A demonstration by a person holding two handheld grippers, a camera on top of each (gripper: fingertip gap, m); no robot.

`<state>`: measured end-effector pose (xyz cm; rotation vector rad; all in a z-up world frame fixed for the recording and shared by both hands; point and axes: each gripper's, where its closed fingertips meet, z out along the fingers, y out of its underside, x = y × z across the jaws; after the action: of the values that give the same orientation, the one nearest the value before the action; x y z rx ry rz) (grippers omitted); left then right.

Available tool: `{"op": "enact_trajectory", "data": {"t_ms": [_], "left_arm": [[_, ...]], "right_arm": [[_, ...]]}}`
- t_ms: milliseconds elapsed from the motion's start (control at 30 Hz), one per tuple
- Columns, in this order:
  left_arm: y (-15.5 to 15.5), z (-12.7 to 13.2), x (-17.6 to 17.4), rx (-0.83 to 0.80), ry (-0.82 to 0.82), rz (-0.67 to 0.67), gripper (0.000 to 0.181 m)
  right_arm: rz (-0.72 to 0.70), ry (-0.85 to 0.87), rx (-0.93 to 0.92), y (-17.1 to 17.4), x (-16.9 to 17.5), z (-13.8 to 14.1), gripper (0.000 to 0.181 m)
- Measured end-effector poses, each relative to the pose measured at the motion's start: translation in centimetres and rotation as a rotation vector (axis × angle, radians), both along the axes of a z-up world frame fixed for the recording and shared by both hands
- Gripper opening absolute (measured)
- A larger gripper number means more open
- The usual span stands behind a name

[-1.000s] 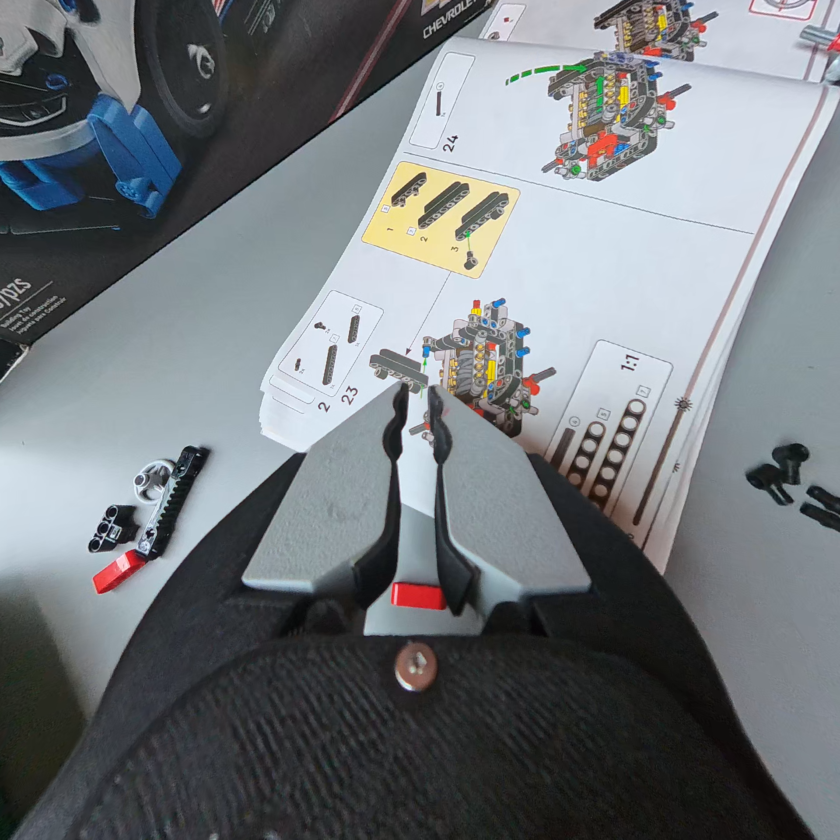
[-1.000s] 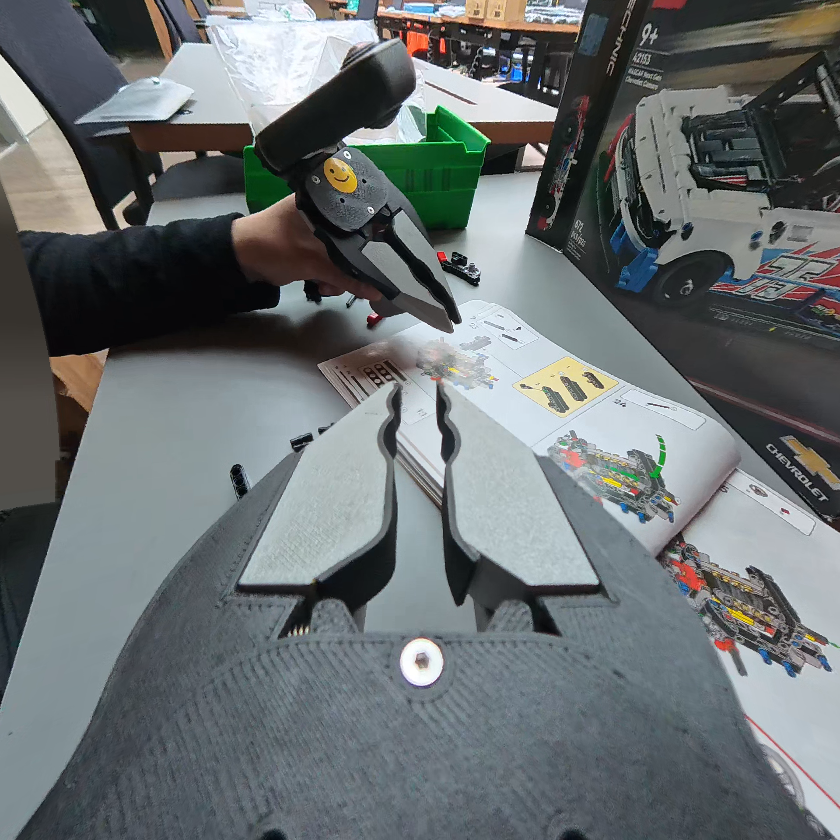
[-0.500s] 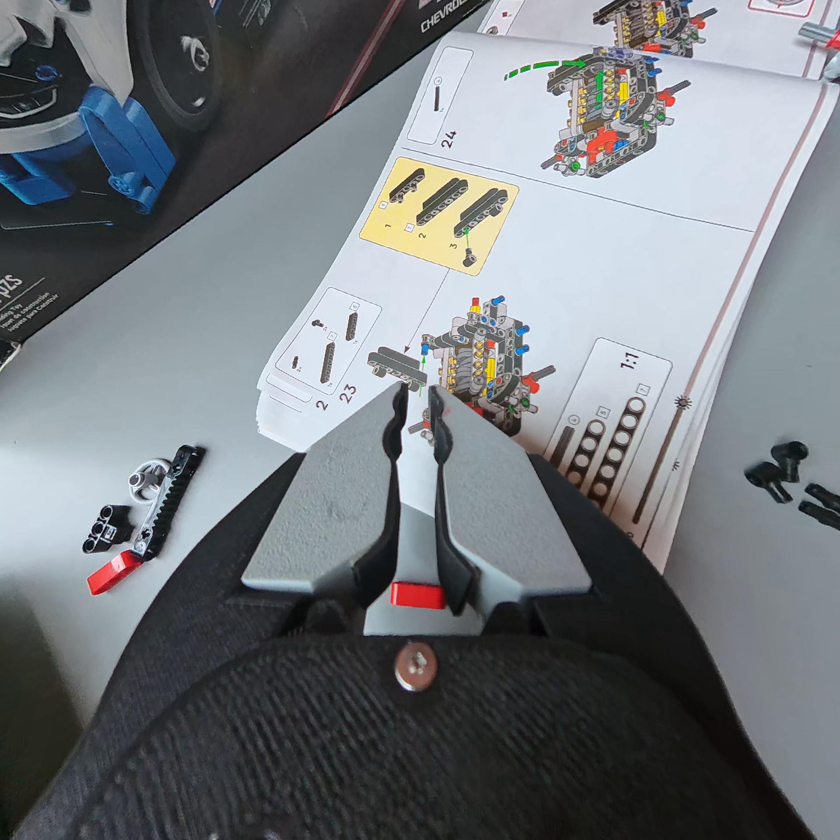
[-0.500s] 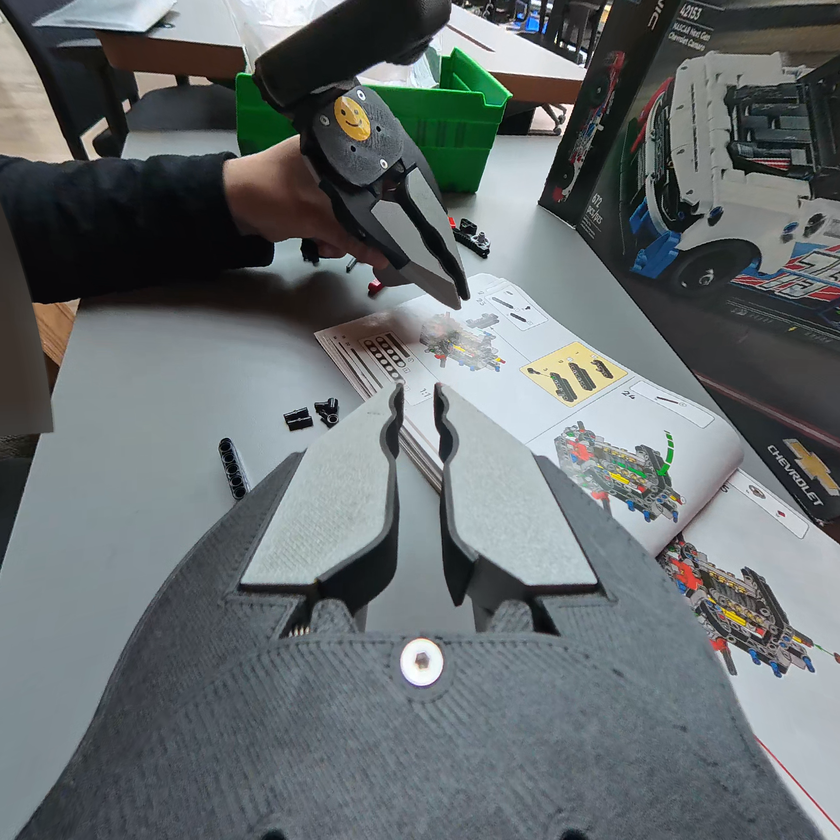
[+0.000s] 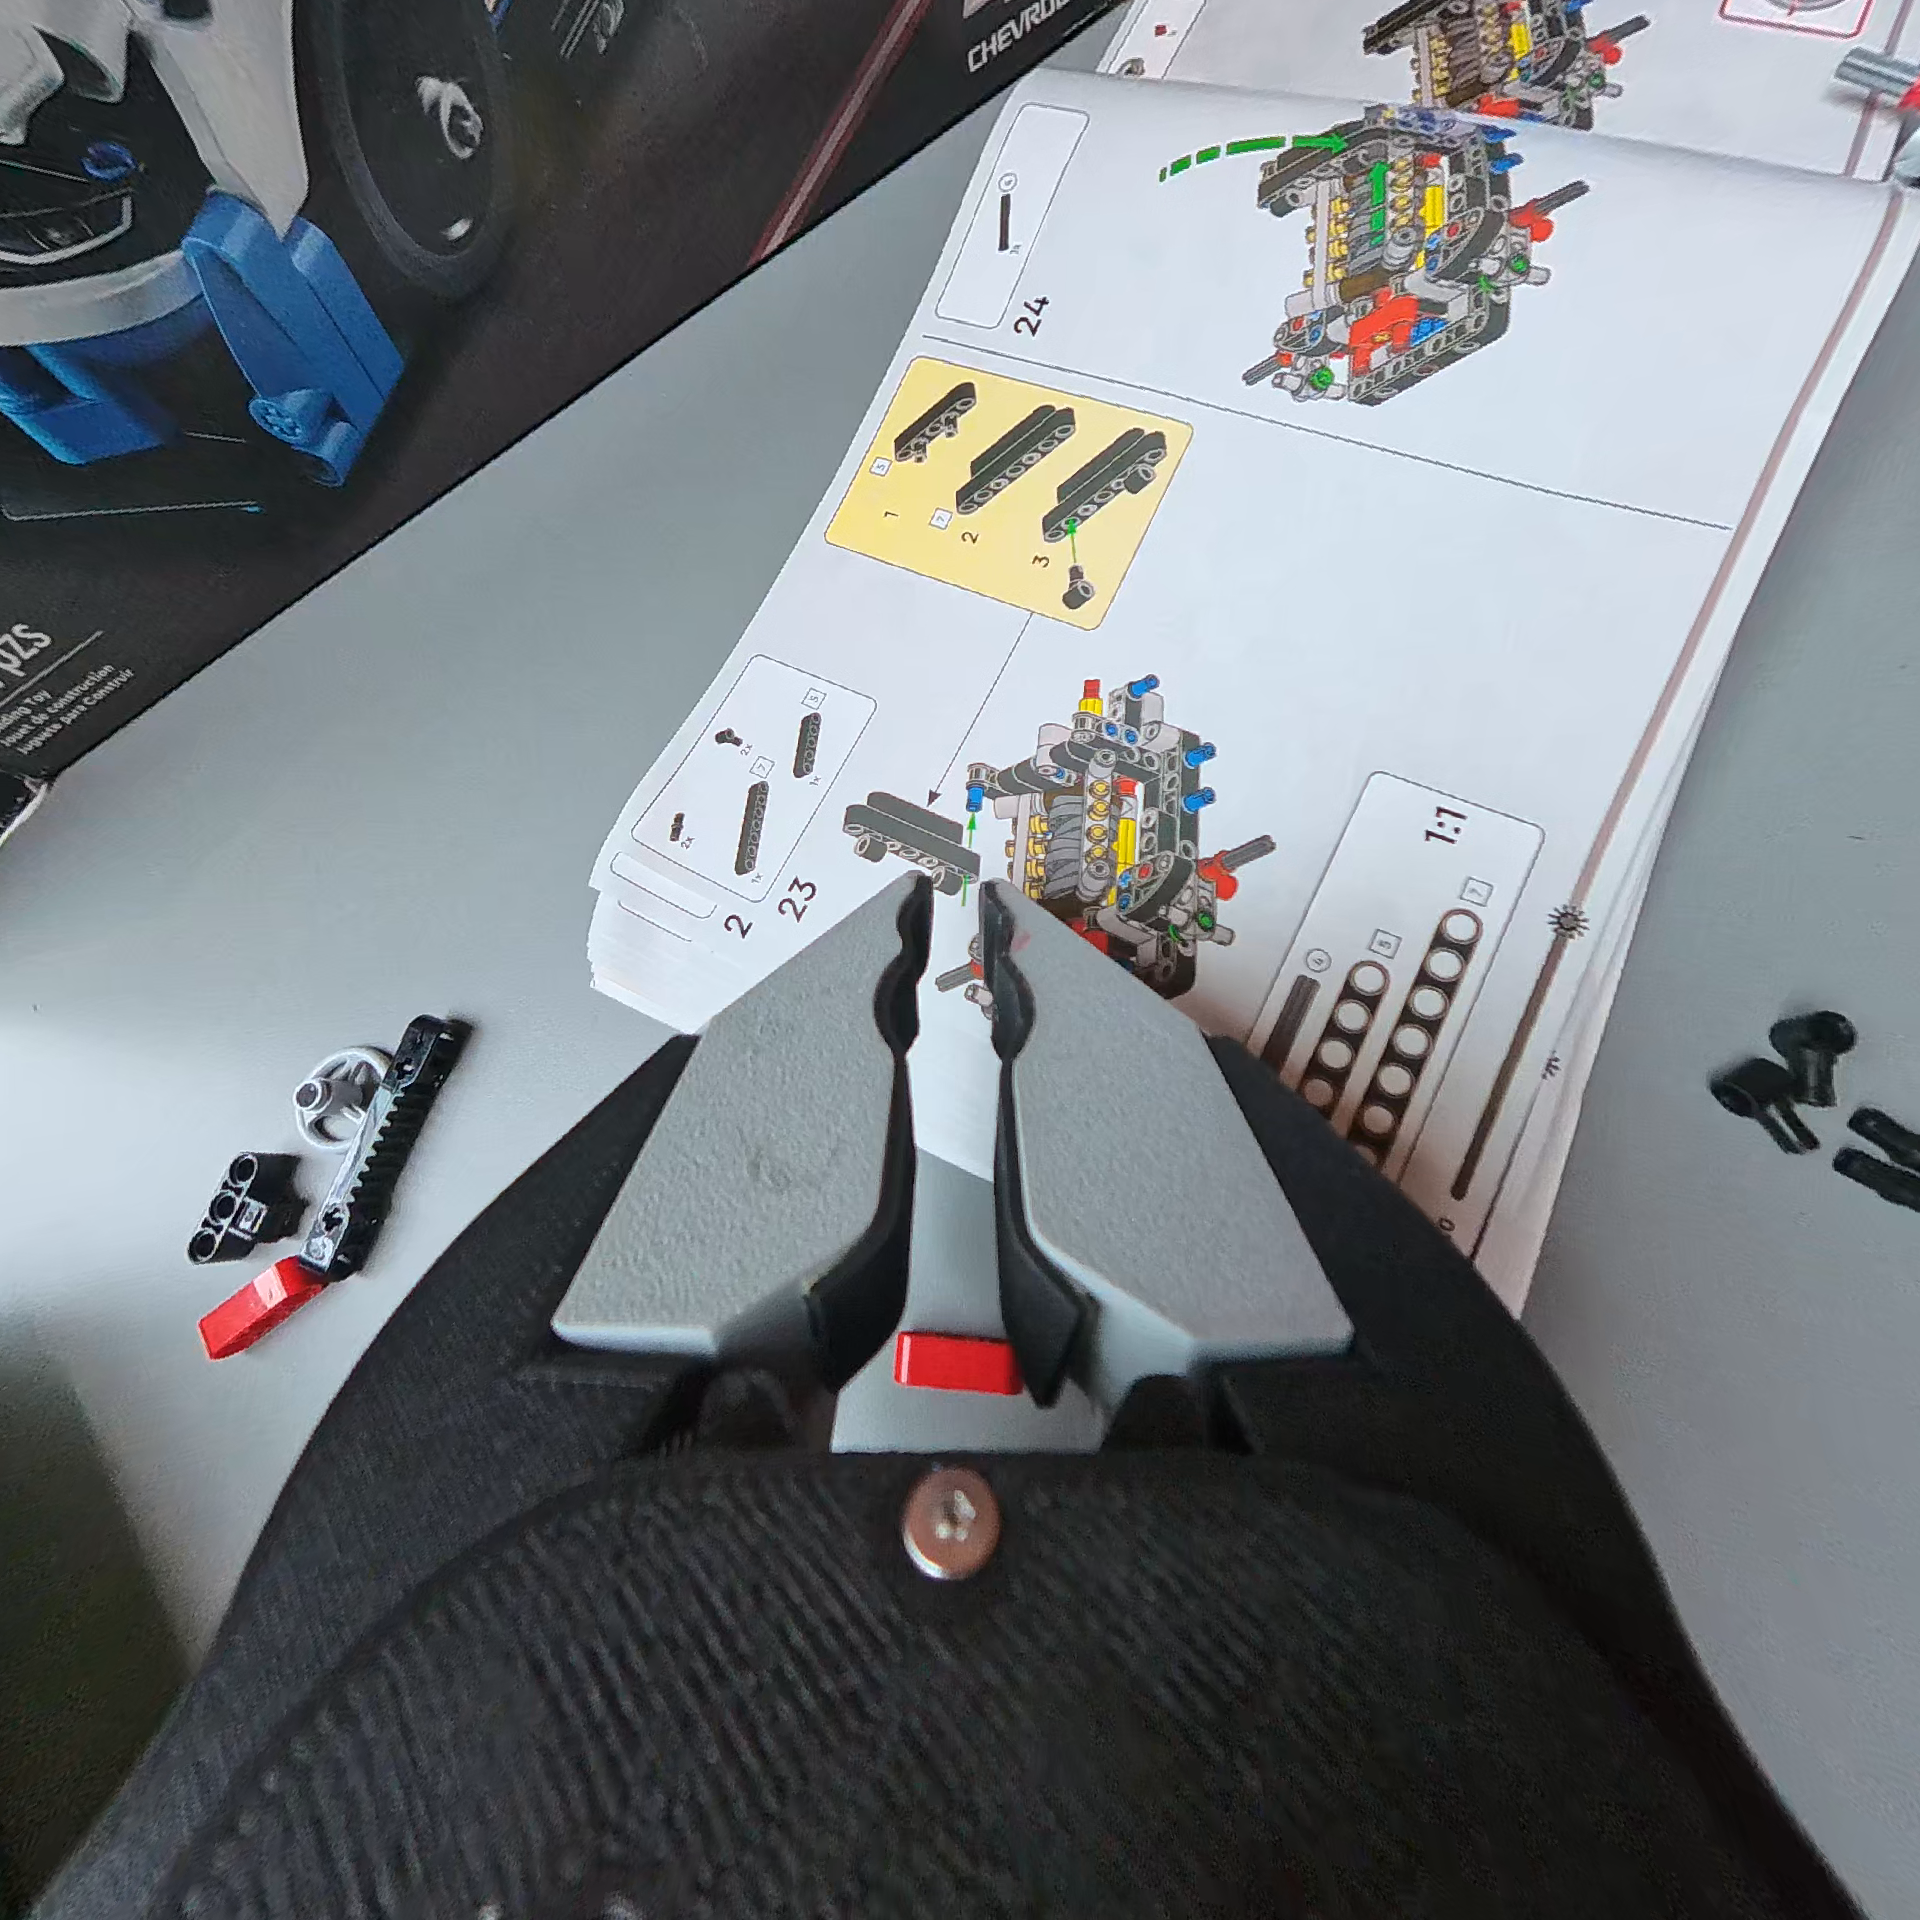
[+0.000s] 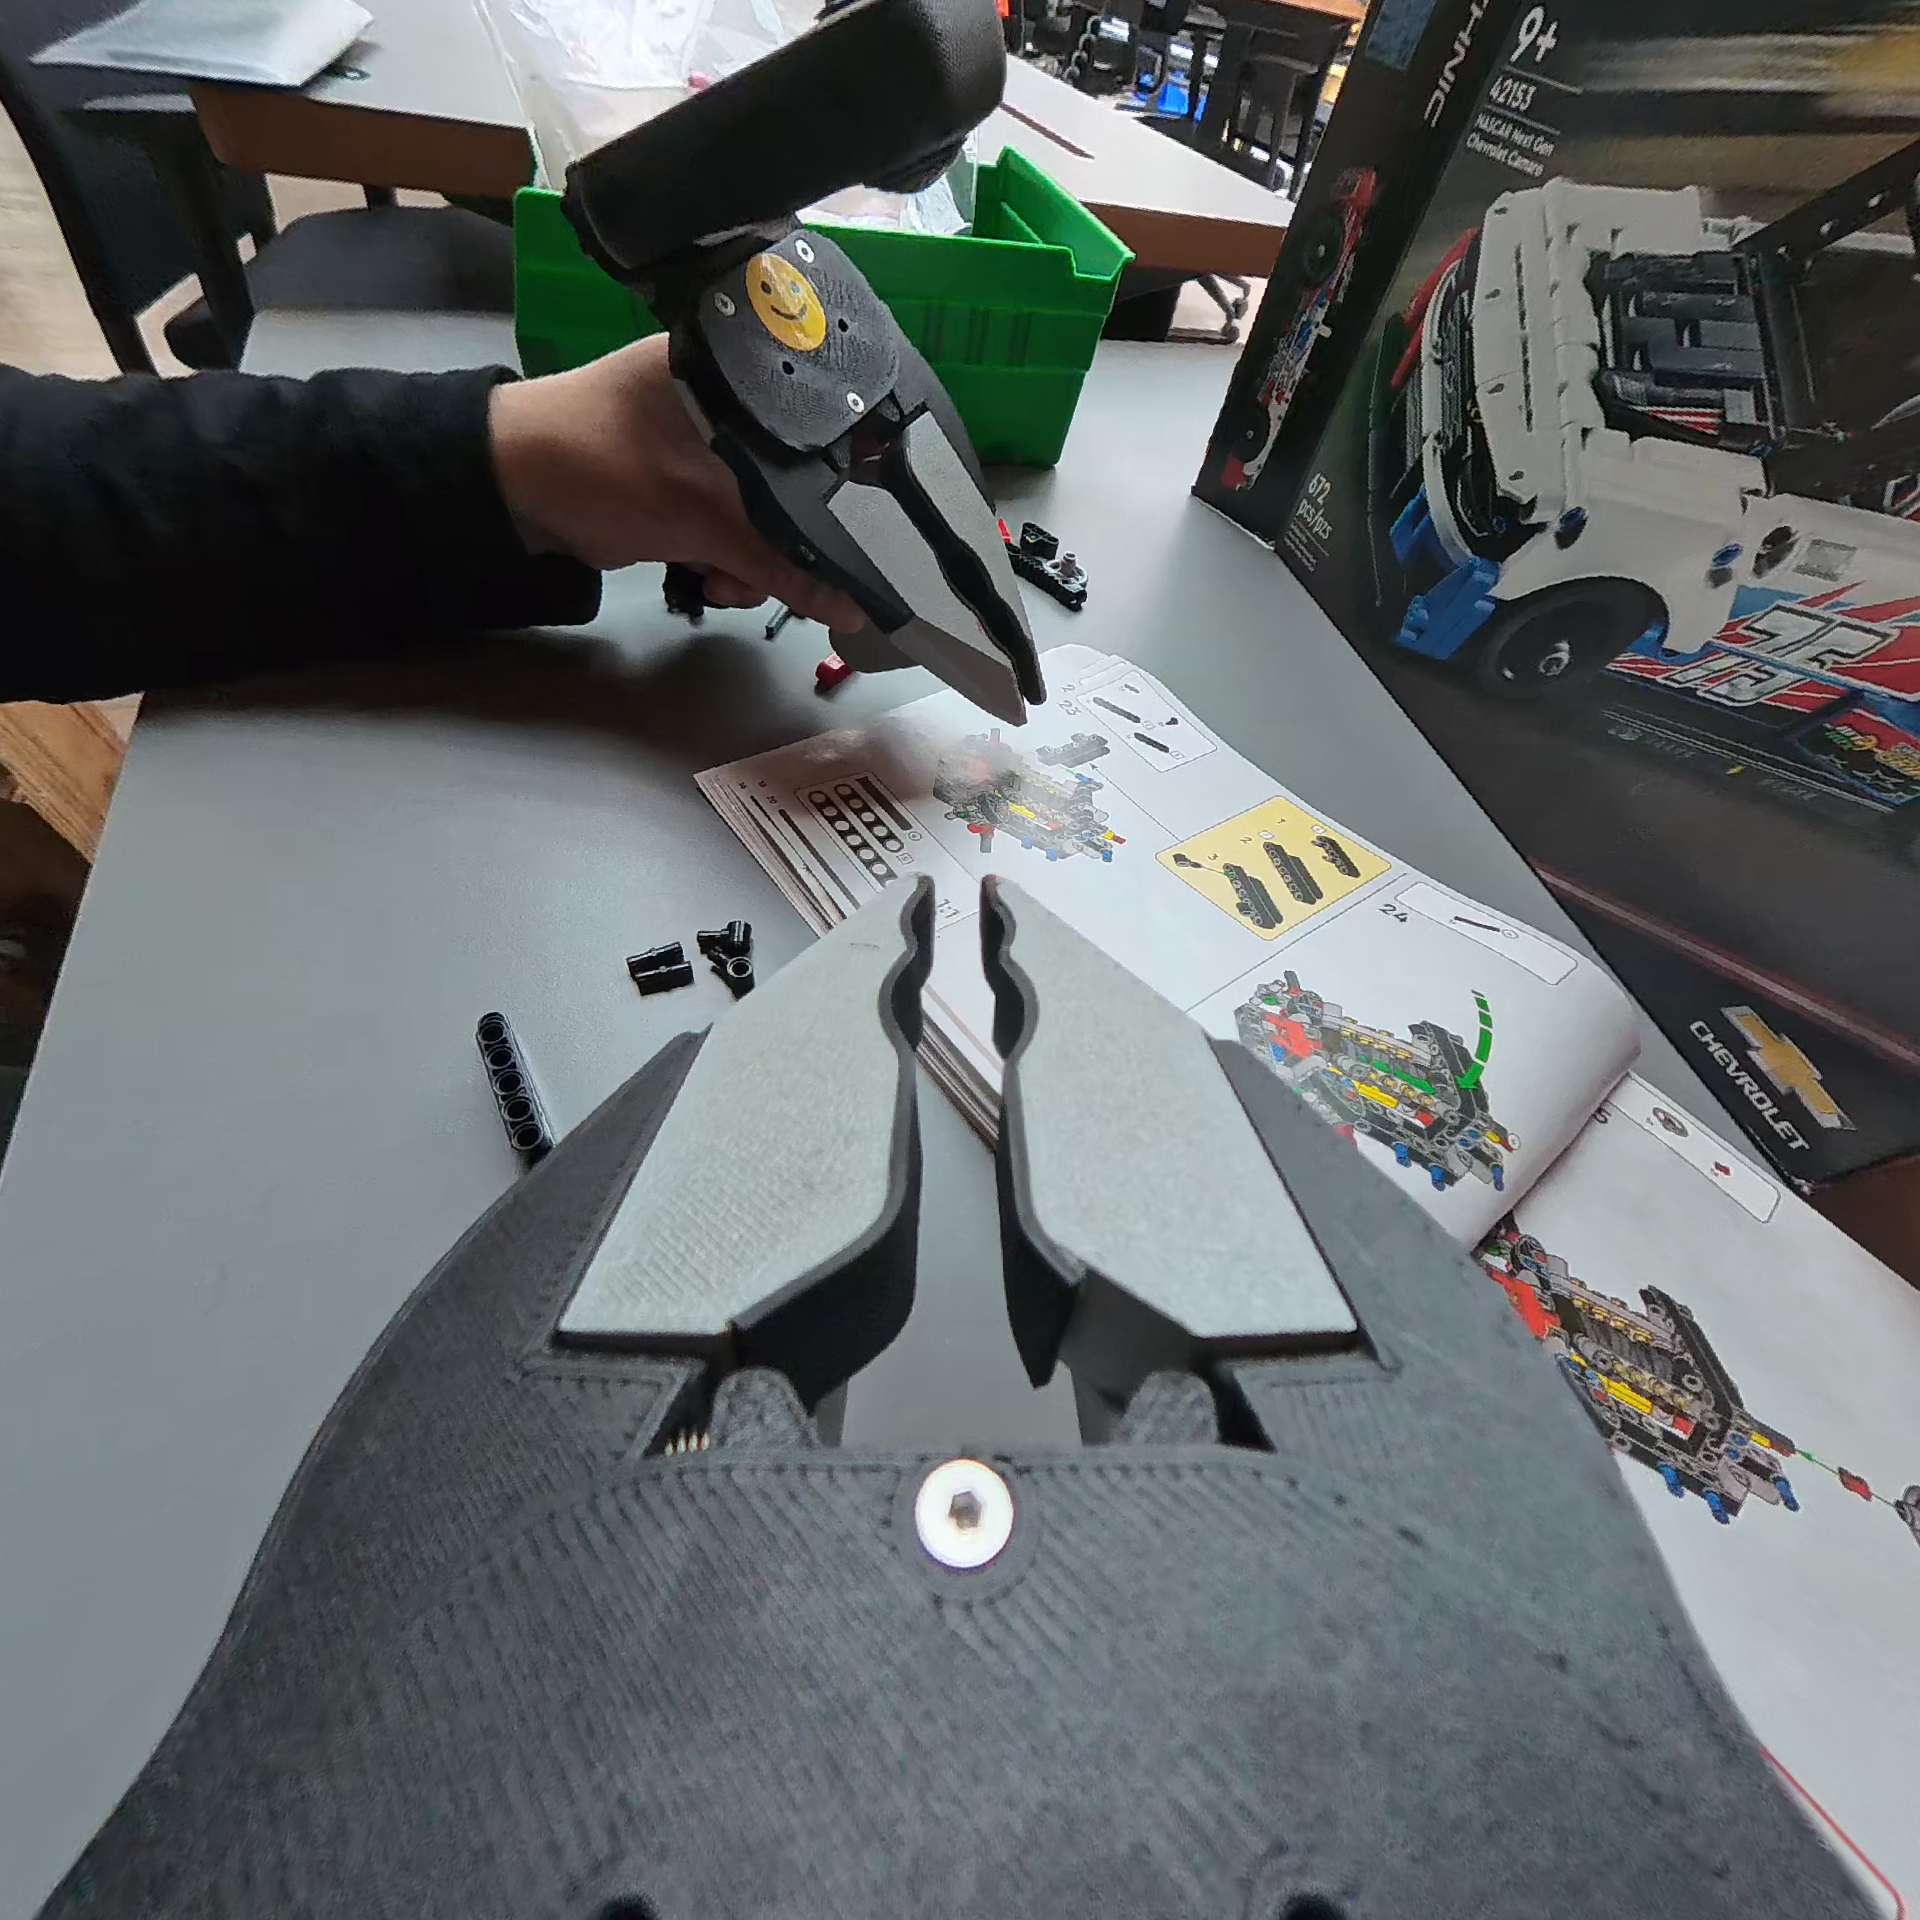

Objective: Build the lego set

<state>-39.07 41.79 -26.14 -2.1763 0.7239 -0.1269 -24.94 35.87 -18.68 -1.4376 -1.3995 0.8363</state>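
The open instruction booklet (image 5: 1351,582) lies on the grey table and also shows in the right wrist view (image 6: 1299,831). My left gripper (image 5: 951,899) hovers over the booklet's near corner, jaws shut to a narrow slit with nothing between them. It shows from outside in the right wrist view (image 6: 1023,707), held by a hand. My right gripper (image 6: 956,894) is shut and empty, above the booklet's edge. Loose parts lie left of the left gripper: a black toothed rack (image 5: 390,1143), a red piece (image 5: 255,1320) and a black connector (image 5: 241,1205).
Black pins (image 5: 1787,1070) lie right of the booklet. In the right wrist view, black pins (image 6: 696,961) and a black beam (image 6: 511,1086) lie left of my right gripper. The set's box (image 6: 1610,468) stands along the right. A green bin (image 6: 997,301) sits at the far edge. The left tips stand about 15 centimeters off the black connector (image 5: 241,1205). From the left gripper's tips to the red piece (image 5: 255,1320) is close to 15 centimeters.
The right wrist view has shifted, so the black pins and the beam have come into sight on the table. The left gripper has barely moved over the booklet. Both grippers stay as they were.
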Motion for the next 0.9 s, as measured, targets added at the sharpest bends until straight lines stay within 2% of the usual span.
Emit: {"op": "enact_trajectory", "data": {"t_ms": [33, 200, 900], "left_arm": [[0.0, 0.0, 0.0, 0.000, 0.000, -0.001, 0.006], [0.1, -0.1, -0.2, -0.005, -0.003, 0.005, 0.006], [0.0, 0.0, 0.0, 0.010, 0.019, -0.004, 0.006]], "right_arm": [[0.002, -0.006, -0.015, -0.1, 0.1, -0.1, 0.003], [0.005, -0.012, -0.072, 0.0, 0.2, -0.3, 0.004], [0.028, -0.050, -0.052, -0.6, -0.2, -1.2, 0.005]]}}
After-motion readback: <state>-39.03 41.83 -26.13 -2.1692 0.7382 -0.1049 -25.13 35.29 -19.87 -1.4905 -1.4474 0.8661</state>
